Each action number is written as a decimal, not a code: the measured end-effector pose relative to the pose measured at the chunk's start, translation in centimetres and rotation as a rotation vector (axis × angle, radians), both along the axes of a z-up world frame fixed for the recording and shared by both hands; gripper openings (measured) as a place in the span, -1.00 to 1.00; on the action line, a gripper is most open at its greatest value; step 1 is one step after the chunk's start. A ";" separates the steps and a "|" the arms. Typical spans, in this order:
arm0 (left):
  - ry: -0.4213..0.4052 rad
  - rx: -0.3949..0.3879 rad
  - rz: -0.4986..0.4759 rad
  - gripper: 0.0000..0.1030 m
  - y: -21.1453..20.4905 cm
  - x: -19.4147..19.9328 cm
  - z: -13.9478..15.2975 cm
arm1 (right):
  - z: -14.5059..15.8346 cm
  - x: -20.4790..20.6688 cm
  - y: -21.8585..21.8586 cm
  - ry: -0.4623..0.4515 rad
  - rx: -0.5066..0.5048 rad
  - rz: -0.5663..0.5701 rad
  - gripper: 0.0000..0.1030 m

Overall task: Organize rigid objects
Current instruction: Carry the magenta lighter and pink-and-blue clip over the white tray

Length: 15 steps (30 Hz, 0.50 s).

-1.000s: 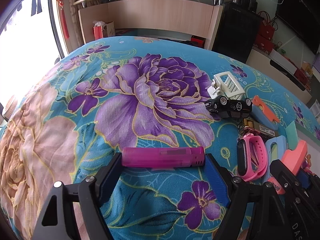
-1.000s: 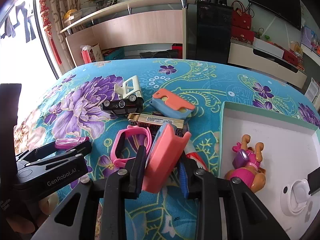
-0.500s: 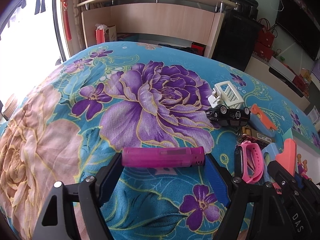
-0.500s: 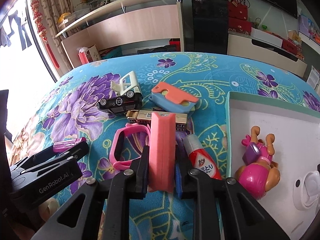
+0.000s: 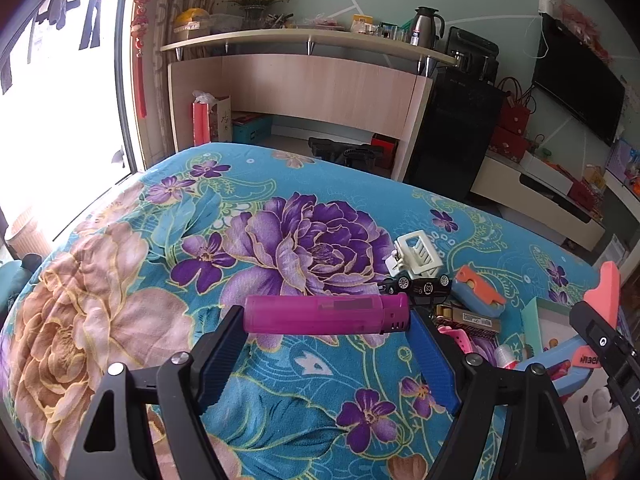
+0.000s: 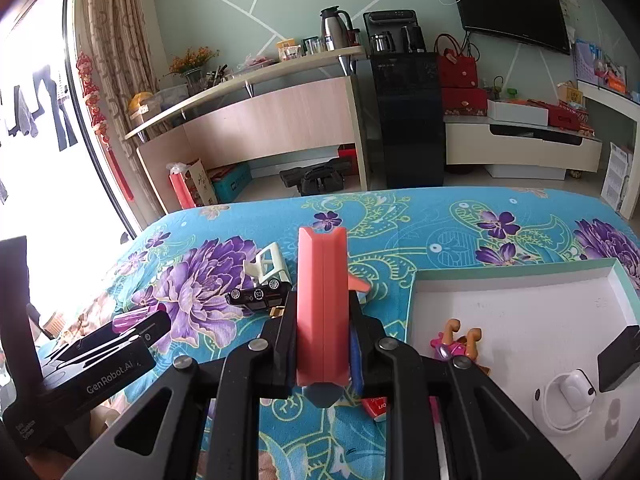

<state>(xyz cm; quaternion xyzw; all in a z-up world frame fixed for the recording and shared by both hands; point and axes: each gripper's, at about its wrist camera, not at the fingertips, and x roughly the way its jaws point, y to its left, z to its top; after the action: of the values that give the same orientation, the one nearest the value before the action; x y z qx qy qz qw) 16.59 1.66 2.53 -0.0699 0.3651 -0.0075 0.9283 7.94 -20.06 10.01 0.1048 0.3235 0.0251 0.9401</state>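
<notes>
Two handheld grippers: the left gripper (image 5: 326,344) and the right gripper (image 6: 322,344). One magenta lighter (image 5: 326,314), one coral-pink case (image 6: 322,308). On the flowered blanket (image 5: 280,384) sit two toy vehicles close together: one black toy car (image 5: 420,286) and, just beyond it, one cream toy truck (image 5: 418,254). Near them lie one blue-and-orange case (image 5: 478,290), one gold harmonica (image 5: 468,316) and one pink wristband (image 5: 456,334). To the right, one white tray (image 6: 520,276) contains one pink toy pup (image 6: 454,344) and one white round gadget (image 6: 566,398).
</notes>
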 end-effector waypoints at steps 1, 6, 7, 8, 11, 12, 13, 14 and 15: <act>-0.005 0.001 -0.006 0.60 -0.2 -0.1 0.1 | 0.3 -0.1 -0.2 -0.007 0.003 -0.005 -0.59; -0.026 0.013 -0.043 0.60 -1.6 -0.6 0.8 | 2.0 -1.1 -1.6 -0.064 0.021 -0.035 -0.59; -0.028 0.016 -0.052 0.60 -1.9 -0.7 0.9 | 2.3 -1.3 -1.8 -0.074 0.019 -0.043 -0.59; -0.030 0.018 -0.060 0.60 -2.2 -0.8 1.0 | 2.7 -1.5 -2.1 -0.086 0.019 -0.052 -0.59; -0.041 0.019 -0.089 0.60 -3.3 -1.1 1.4 | 4.2 -2.7 -3.3 -0.137 0.023 -0.086 -0.59; -0.044 0.018 -0.102 0.60 -3.7 -1.2 1.5 | 4.7 -3.1 -3.8 -0.156 0.023 -0.103 -0.59; -0.047 0.017 -0.116 0.60 -4.2 -1.3 1.6 | 5.2 -3.5 -4.4 -0.173 0.023 -0.121 -0.59; -0.050 0.017 -0.133 0.60 -4.8 -1.4 1.6 | 5.7 -4.0 -5.1 -0.190 0.022 -0.144 -0.59; -0.051 0.019 -0.151 0.60 -5.4 -1.5 1.7 | 6.1 -4.5 -5.7 -0.205 0.015 -0.168 -0.59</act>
<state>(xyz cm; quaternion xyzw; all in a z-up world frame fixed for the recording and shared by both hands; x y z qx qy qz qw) 15.06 -3.78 4.22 -0.0333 0.3458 -0.0760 0.9346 3.49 -25.77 16.09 0.1355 0.2155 -0.0409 0.9662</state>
